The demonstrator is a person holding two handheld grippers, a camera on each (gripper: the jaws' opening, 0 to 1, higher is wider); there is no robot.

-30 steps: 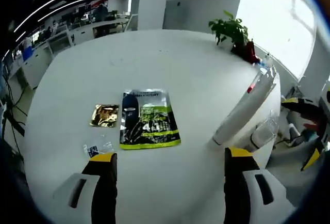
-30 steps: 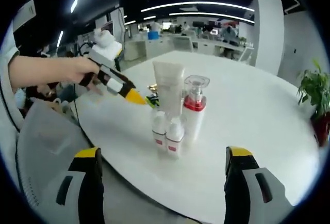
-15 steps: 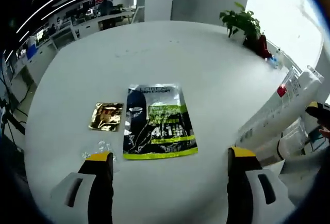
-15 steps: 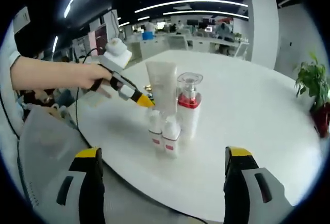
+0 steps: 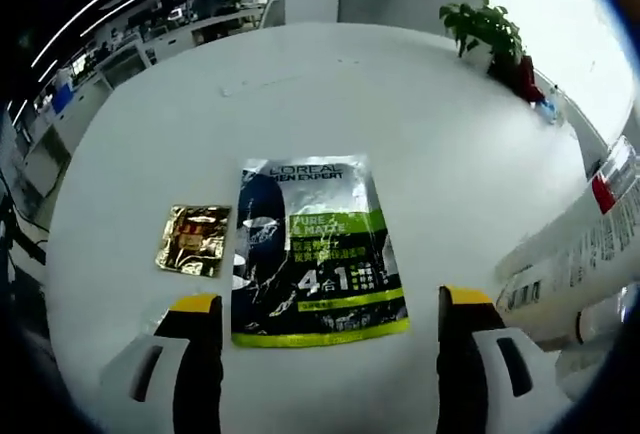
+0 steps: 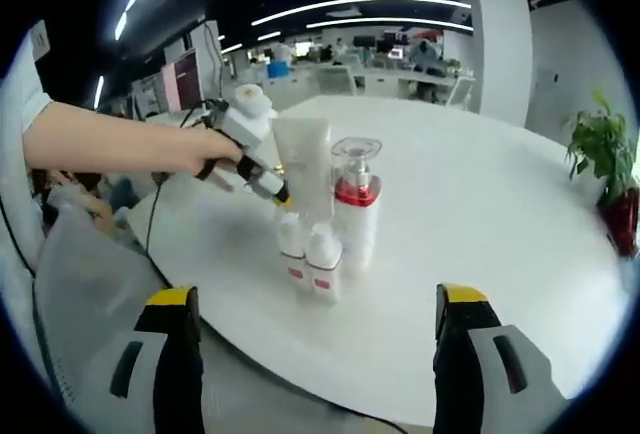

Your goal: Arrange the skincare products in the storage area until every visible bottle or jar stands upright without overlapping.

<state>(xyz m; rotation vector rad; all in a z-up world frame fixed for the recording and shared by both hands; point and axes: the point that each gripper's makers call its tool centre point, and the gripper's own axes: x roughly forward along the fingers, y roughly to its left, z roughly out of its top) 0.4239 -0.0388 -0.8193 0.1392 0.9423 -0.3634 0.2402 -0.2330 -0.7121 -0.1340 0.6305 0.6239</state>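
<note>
On the round white table (image 6: 480, 254) a white tube (image 6: 303, 169), a pump bottle with a red collar (image 6: 355, 209) and two small white bottles (image 6: 293, 251) (image 6: 322, 264) stand upright in a tight cluster. My right gripper (image 6: 318, 299) hangs open short of them, near the table edge. A hand holds my left gripper (image 6: 280, 192) just behind the tube. In the left gripper view my left gripper (image 5: 330, 302) is open over a flat black-and-green sachet pack (image 5: 315, 249). A gold sachet (image 5: 192, 239) lies to its left. The white tube (image 5: 590, 249) looms at the right.
A potted plant (image 5: 485, 29) (image 6: 600, 149) stands at the table's far edge. Office desks and chairs fill the background. A person's arm and white sleeve (image 6: 90, 139) reach in from the left of the right gripper view.
My left gripper has moved forward over the sachet pack and closer to the tube. A small clear sachet by its left jaw has dropped out of sight. The bottles stayed put.
</note>
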